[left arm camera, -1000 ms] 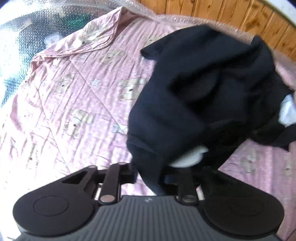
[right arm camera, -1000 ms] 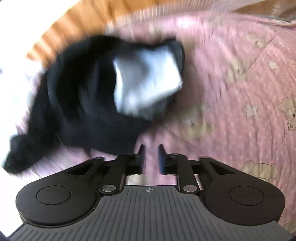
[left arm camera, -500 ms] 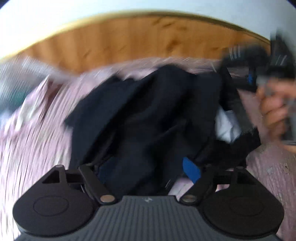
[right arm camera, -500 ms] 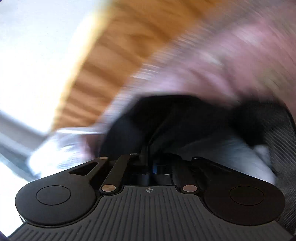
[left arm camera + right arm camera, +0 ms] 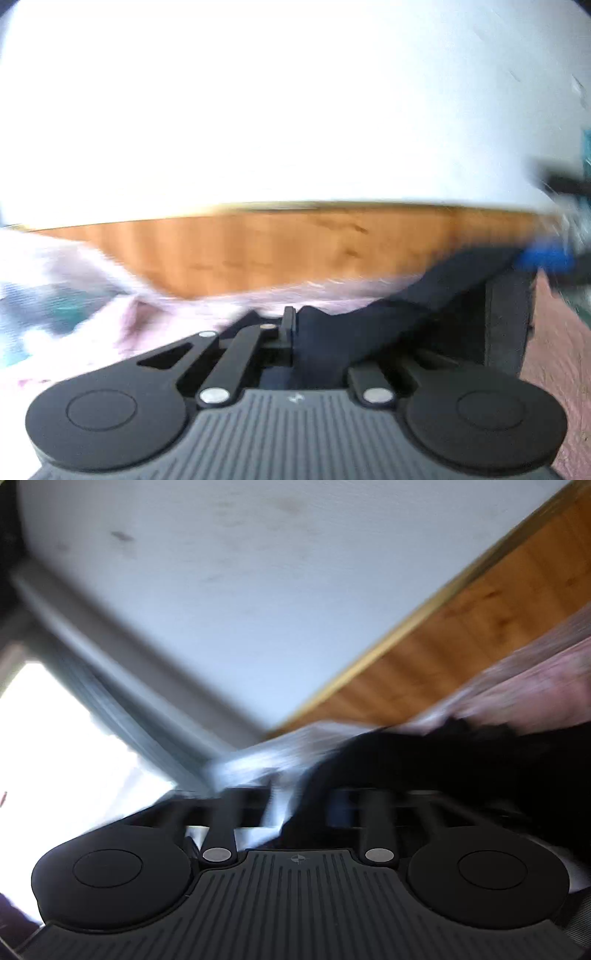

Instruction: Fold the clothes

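Observation:
A black garment hangs stretched between my two grippers, lifted off the pink bed cover. My left gripper is shut on its edge; the cloth runs up to the right toward the other gripper, blurred at the right edge. In the right wrist view my right gripper is shut on the black garment, which covers its right finger. Both views are motion-blurred.
A wooden headboard runs behind the bed under a white wall. In the right wrist view the wall, a grey window frame and the headboard are tilted. Pale bedding lies at the left.
Both grippers have closed on the black garment and lifted it off the bed. The cameras have swung up from the bed cover toward the headboard and wall.

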`<state>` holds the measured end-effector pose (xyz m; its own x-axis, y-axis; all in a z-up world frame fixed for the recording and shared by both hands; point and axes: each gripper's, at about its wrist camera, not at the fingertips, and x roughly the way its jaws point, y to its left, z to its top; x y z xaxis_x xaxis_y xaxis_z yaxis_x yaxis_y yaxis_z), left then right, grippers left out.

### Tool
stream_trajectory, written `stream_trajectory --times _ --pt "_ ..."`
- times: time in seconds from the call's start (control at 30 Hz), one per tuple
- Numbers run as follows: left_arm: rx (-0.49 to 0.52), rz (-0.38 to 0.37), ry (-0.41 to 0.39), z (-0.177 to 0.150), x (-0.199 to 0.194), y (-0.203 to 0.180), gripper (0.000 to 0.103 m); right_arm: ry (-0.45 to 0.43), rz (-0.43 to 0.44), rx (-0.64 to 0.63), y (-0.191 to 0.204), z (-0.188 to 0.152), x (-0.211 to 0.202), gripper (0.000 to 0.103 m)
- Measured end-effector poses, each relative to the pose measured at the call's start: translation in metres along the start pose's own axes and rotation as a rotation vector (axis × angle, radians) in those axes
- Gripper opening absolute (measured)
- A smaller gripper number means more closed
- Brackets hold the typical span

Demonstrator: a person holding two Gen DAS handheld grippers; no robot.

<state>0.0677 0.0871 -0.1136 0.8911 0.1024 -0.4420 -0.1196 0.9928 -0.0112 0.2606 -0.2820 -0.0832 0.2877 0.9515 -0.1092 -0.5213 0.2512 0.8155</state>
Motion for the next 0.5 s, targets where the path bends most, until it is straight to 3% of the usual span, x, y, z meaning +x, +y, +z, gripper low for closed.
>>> stream_trajectory --times 0.03,0.13,0.2,0.27,0.3,0.4,0.47,0.5 --pt "-0.041 0.065 0.015 -0.006 -0.02 0.032 0.002 0.01 0.029 -0.007 0.001 -0.006 -0.005 0.07" --pt "-0.191 0.338 0.14 -0.058 -0.059 0.136 0.002 0.049 0.095 0.038 -0.016 -0.021 -0.012 0.071" --pt "-0.316 0.438 0.241 -0.104 -0.067 0.192 0.002 0.027 0.104 0.12 -0.042 -0.033 -0.02 0.076" --pt "-0.436 0.473 0.329 -0.148 -0.069 0.225 0.005 0.006 -0.082 0.188 -0.075 -0.038 -0.015 0.085" --pt "-0.488 0.48 0.365 -0.167 -0.067 0.237 0.008 0.018 -0.209 0.198 -0.092 -0.039 -0.007 0.086" --pt "-0.569 0.432 0.443 -0.207 -0.064 0.238 0.035 0.087 -0.581 0.161 -0.137 -0.036 0.028 0.085" --pt "-0.573 0.406 0.464 -0.218 -0.067 0.213 0.059 0.156 -0.709 0.114 -0.161 -0.031 0.063 0.084" --pt "-0.577 0.388 0.473 -0.222 -0.064 0.201 0.061 0.181 -0.698 0.095 -0.167 -0.026 0.09 0.084"
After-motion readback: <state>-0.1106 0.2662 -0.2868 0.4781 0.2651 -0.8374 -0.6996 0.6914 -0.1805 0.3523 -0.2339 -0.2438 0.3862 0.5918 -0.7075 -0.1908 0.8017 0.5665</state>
